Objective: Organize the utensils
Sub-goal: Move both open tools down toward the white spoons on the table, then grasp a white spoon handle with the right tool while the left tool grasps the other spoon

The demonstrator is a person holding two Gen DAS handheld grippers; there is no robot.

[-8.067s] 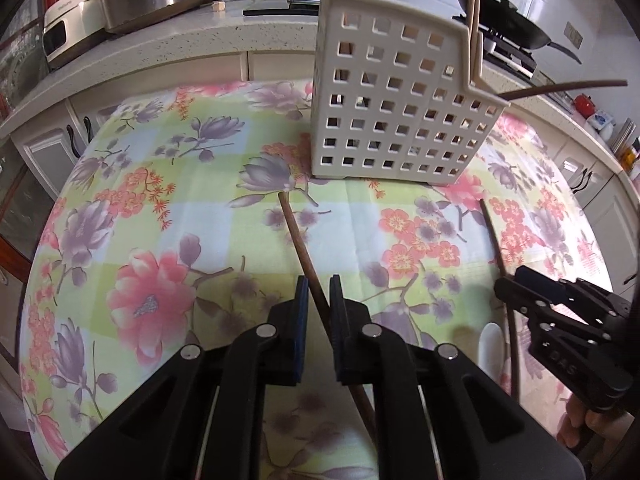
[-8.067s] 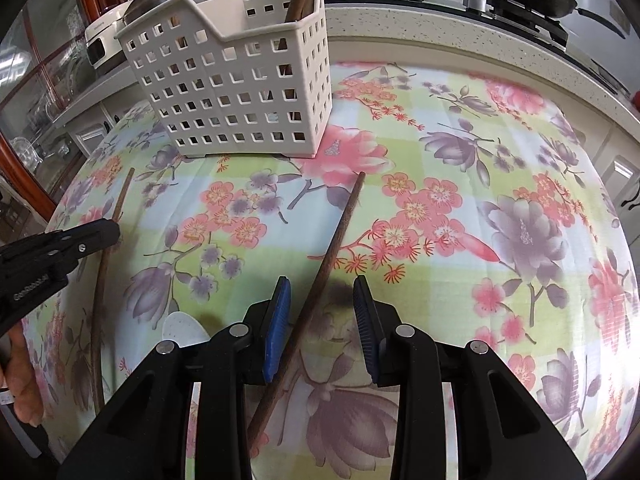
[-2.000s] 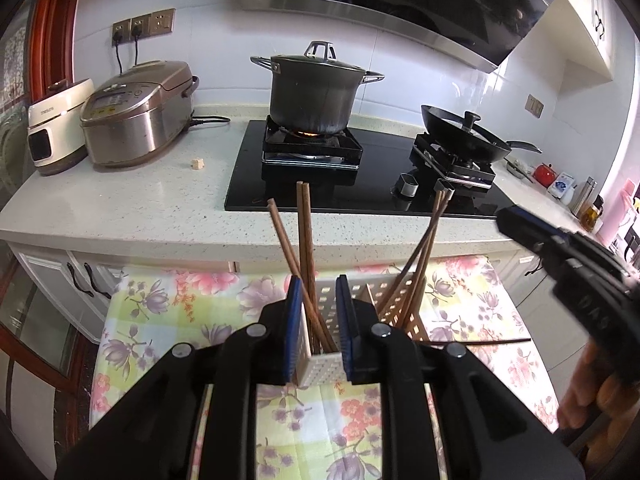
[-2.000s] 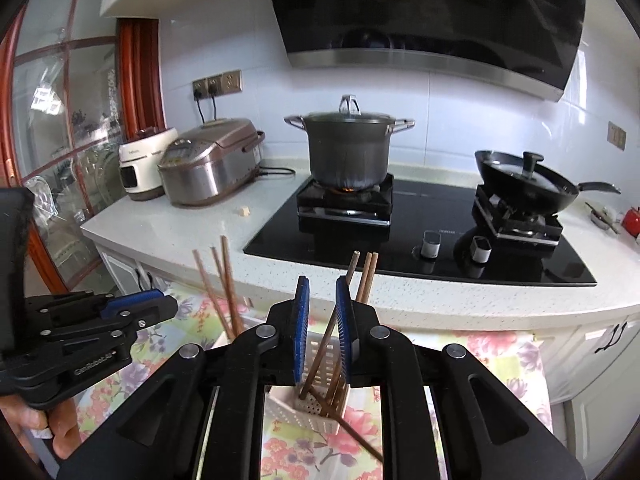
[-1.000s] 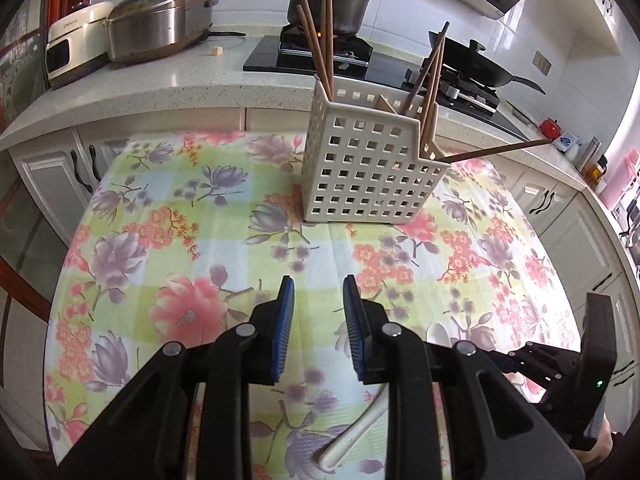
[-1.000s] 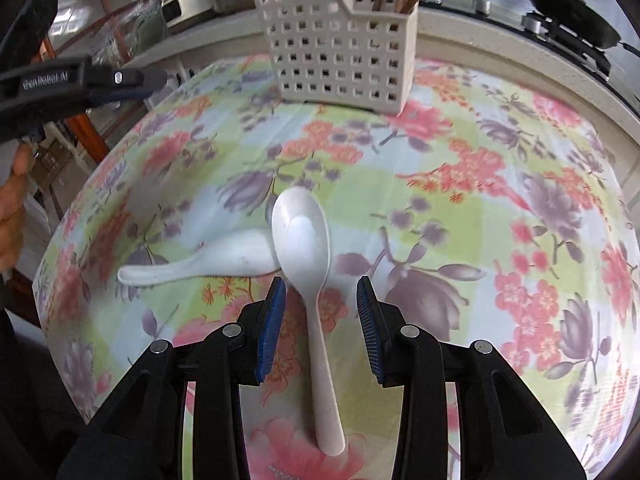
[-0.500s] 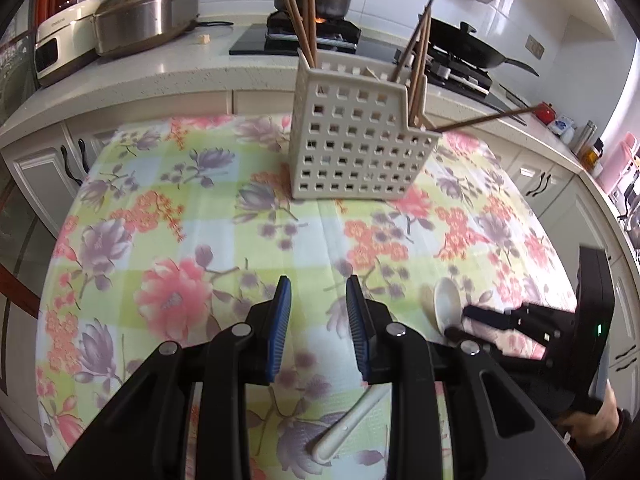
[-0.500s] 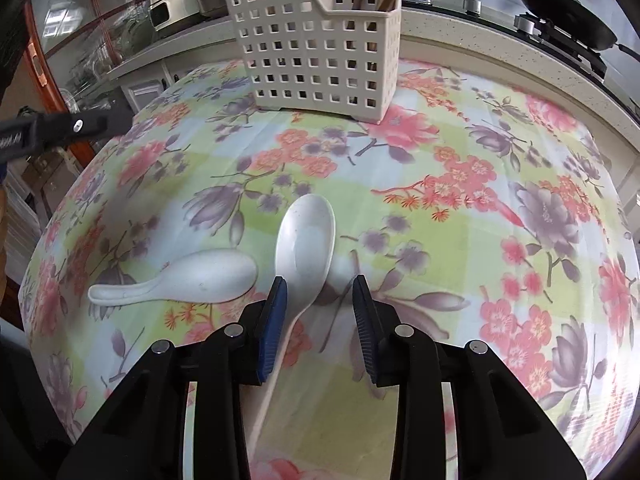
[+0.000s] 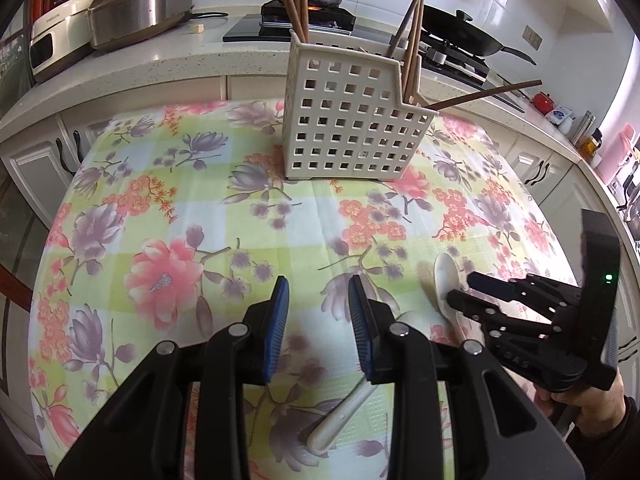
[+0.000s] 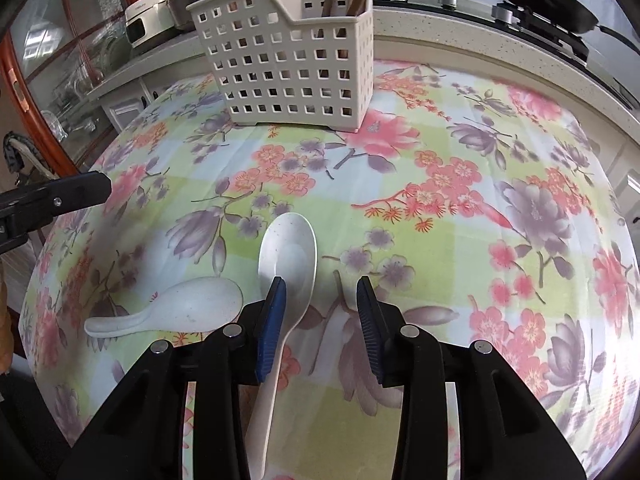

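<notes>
The left gripper (image 9: 316,312) hangs open above the glossy floral tablecloth (image 9: 180,208), holding nothing; the slim handle of a white speckled spoon (image 10: 188,308) lies just under and right of its right finger. Ahead of both tools stands the cream perforated plastic caddy (image 9: 348,128), rigid, with brown wooden chopsticks (image 9: 412,36) leaning out of it. The right gripper (image 10: 318,312) is also open: the second white speckled spoon (image 10: 288,264) lies flat with its bowl ahead of the left finger and its handle running back beneath that finger, not centred between the jaws. Both spoons look light, stiff and smooth, probably melamine or ceramic, so likely slippery and possibly chip-prone. Judged best hold: across the narrow neck where handle meets bowl, jaws square to the handle, after shifting the right tool slightly leftward
</notes>
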